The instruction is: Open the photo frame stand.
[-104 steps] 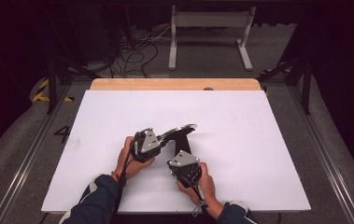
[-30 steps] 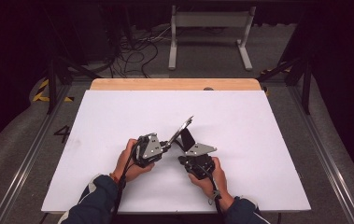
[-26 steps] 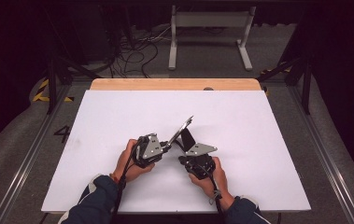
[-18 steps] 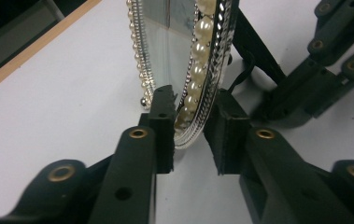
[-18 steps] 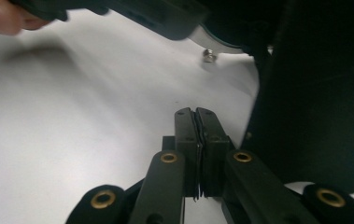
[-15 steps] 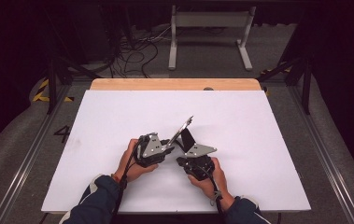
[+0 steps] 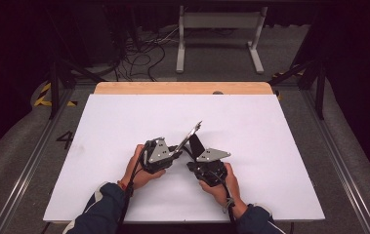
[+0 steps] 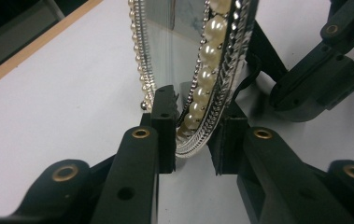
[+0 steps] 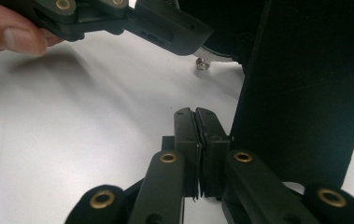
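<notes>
Left claw [image 8: 191, 135] straddles lower rim of pearl-and-silver-edged oval mirror [image 8: 184, 60], jaws just narrowing onto it. Mirror stands tilted on white tabletop [image 7: 124, 122]. Right claw [image 9: 195, 154] pinched shut, empty, beside mirror's black back stand [image 9: 305, 93]. Risk: beaded rim slips, mirror topples.

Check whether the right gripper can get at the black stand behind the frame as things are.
Probably yes. The stand of the frame rises right beside the right gripper, with nothing between them. Its jaws are shut, though, so they would have to open first to take the stand's edge.
</notes>
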Tool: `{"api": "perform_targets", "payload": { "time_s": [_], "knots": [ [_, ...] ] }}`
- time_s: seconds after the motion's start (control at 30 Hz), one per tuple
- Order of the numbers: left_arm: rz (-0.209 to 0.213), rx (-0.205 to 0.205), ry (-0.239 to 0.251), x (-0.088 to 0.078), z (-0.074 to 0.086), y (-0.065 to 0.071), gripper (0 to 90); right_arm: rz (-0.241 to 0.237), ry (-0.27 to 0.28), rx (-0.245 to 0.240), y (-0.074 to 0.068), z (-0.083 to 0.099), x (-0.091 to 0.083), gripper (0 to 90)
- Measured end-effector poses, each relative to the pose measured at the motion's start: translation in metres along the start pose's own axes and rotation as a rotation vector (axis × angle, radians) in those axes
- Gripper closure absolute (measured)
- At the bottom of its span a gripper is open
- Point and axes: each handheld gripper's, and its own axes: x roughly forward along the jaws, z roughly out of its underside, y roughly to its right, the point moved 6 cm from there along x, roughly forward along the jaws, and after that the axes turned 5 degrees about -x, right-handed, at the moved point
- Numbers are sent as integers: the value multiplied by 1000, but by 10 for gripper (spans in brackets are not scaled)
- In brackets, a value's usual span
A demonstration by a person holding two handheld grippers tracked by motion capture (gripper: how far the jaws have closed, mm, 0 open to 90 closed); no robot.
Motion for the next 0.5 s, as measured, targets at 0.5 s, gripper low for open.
{"api": "perform_targets", "payload": {
  "time_s": [0.5],
  "knots": [
    [-23, 76, -34, -5, -1, 2, 783, -13, -5, 7, 2, 0, 0, 900]
  ]
}}
